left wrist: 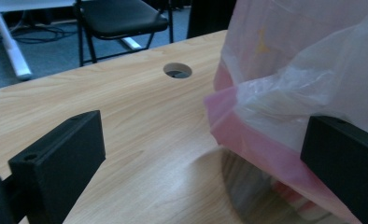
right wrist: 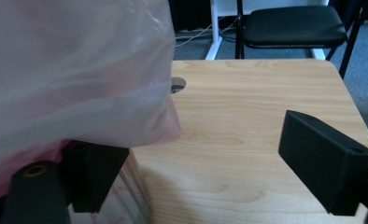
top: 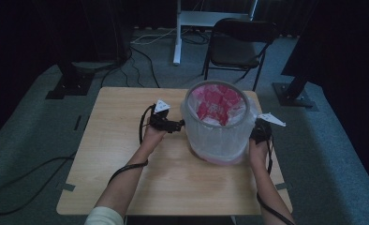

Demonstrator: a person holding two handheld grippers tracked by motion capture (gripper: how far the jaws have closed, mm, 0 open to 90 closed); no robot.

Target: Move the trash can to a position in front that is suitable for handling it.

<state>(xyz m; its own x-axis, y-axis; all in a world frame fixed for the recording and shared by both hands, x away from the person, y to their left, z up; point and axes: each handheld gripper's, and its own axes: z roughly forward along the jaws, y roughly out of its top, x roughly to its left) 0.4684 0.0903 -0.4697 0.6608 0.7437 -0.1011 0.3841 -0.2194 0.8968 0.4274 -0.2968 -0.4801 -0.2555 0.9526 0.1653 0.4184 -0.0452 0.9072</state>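
Observation:
A round see-through bin (top: 217, 140) stands on the wooden table (top: 121, 108), lined with a thin clear bag whose edge folds over the rim; something pink and red fills the inside (top: 215, 105). My left gripper (top: 177, 125) is at the bin's left side, open. In the left gripper view the bag (left wrist: 285, 56) hangs down against the right-hand jaw, and the left gripper (left wrist: 201, 144) holds nothing. My right gripper (top: 255, 133) sits at the bin's right side, open. In the right gripper view the bag (right wrist: 70, 70) drapes over the left-hand jaw of the right gripper (right wrist: 205, 158).
A black folding chair (top: 239, 44) and a white stand leg (top: 177, 33) are on the floor beyond the table. A round cable hole (left wrist: 177, 71) is in the tabletop behind the bin. Bare table lies in front of the bin and to its left.

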